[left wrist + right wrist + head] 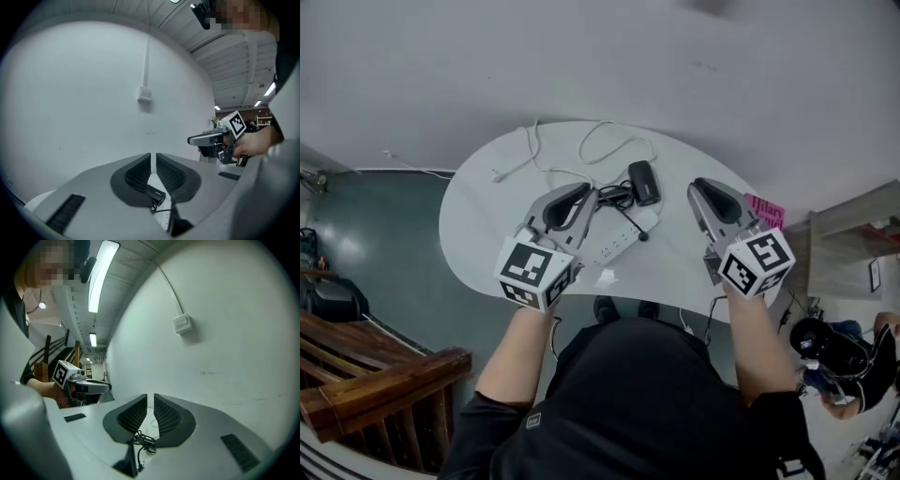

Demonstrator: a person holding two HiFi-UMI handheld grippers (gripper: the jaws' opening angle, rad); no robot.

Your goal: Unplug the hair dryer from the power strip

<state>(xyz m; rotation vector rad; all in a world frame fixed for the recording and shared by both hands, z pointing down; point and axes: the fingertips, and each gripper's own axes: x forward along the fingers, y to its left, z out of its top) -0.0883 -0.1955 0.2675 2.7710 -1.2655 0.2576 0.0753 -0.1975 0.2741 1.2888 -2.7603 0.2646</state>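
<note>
A white power strip [623, 236] lies on the white rounded table [478, 211], with a black cord bundle [614, 197] at its far end and a small black hair dryer [644, 182] just behind. Both grippers are held in the air above the table's near half and point almost level at the wall. My left gripper [587, 194] [153, 155] hangs over the strip's left end, jaws nearly together and empty; a black boxy piece [155, 193] shows below them. My right gripper [701, 187] [150, 395] hovers to the right of the strip, jaws also close together and empty, black cord [143, 441] beneath.
A loose white cable [605, 141] curls across the table's far side. A pink note [766, 211] lies at the table's right edge. Wooden stairs [375, 375] stand low at the left, a wooden shelf [853, 244] at the right. A person with a camera [834, 352] is at the lower right.
</note>
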